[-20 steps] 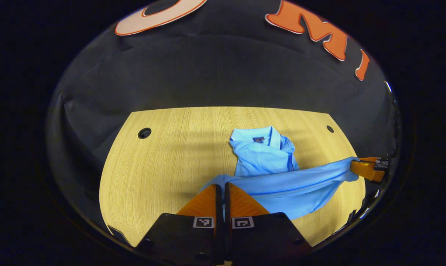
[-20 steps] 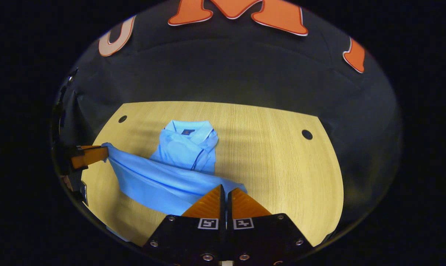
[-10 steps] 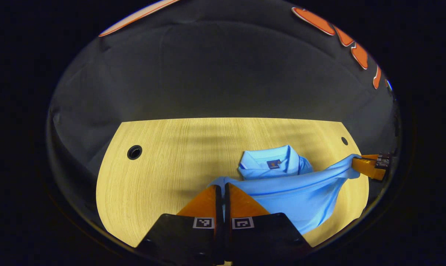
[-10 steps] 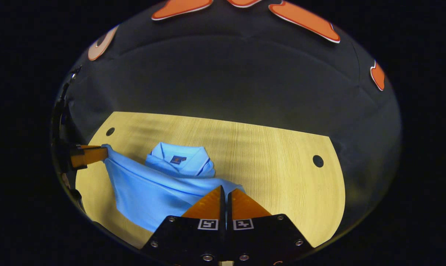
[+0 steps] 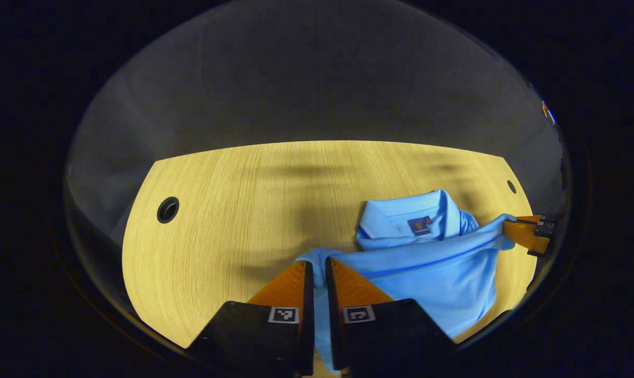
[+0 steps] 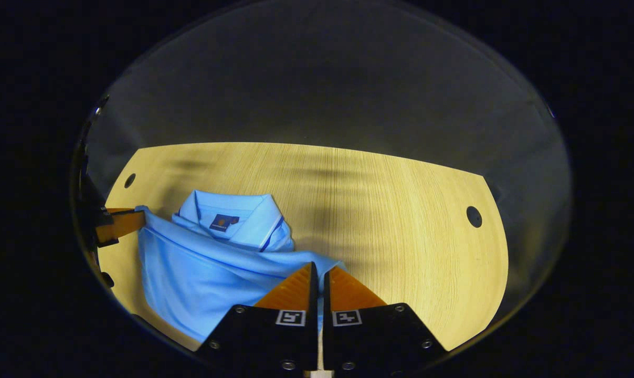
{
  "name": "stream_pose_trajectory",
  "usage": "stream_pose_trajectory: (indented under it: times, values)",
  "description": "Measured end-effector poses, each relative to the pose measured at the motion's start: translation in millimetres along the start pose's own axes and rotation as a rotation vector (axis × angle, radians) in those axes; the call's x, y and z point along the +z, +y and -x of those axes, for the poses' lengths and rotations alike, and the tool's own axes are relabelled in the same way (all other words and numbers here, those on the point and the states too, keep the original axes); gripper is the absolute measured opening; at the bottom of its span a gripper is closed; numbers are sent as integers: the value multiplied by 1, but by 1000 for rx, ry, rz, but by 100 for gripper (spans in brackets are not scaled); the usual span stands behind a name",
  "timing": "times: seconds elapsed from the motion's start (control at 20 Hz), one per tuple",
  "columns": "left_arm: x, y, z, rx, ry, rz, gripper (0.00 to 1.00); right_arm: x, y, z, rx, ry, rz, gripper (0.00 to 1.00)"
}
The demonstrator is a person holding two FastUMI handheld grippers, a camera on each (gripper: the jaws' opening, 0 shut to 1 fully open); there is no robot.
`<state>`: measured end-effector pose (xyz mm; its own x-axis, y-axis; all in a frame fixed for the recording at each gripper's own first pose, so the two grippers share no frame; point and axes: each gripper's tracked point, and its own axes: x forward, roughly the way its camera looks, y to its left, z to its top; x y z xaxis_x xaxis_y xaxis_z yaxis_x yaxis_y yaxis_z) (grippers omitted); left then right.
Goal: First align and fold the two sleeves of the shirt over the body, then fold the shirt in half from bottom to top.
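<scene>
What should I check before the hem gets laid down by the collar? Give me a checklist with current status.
1. Left gripper shut on the hem: ok, cloth runs between its fingers.
2. Right gripper shut on the hem: ok.
3. Hem taut between the two grippers: ok, nearly straight.
4. Hem carried up to the collar: ok, it lies just below it.
5. Sleeves folded over the body: cannot tell, the lifted cloth hides them.
6. Table beyond the collar free: ok.
</scene>
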<state>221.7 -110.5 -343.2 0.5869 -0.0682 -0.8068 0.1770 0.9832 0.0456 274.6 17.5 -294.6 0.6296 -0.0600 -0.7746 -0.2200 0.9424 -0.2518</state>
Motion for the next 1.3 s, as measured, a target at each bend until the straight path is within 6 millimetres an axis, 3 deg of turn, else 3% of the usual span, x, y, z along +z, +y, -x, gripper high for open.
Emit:
stream_pose_trajectory:
  times: [0.1, 0.15, 0.2, 0.25, 0.3, 0.45, 0.6, 0.85, 1.05, 1.3]
  values:
    - [0, 10, 5, 17, -10, 21, 30, 2, -2, 2, -9, -7, -12, 18]
    - [2, 13, 9, 22, -17, 33, 35, 3, -2, 5, -5, -11, -22, 31]
    - [4, 18, 17, 29, -31, 46, 57, 4, -2, 9, -2, -14, -32, 43]
    - [7, 22, 21, 38, -48, 55, 78, 5, -2, 13, 3, -17, -40, 66]
    - [9, 26, 28, 47, -62, 59, 100, 6, -3, 18, 2, -18, -44, 80]
    - [29, 31, 64, 58, -147, 68, 99, 11, -1, 40, 8, -43, -65, 98]
    - [58, 42, 119, 105, -267, 30, 99, 26, 2, 80, 22, -112, -88, 99]
    - [90, 41, 230, 127, -472, 3, 99, 50, 0, 172, 32, -282, -99, 98]
    - [70, 34, 314, 95, -560, 41, 99, 43, -1, 239, 40, -387, -65, 98]
    - [17, 54, 377, 228, -642, -13, 98, 9, 3, 307, 19, -511, -64, 98]
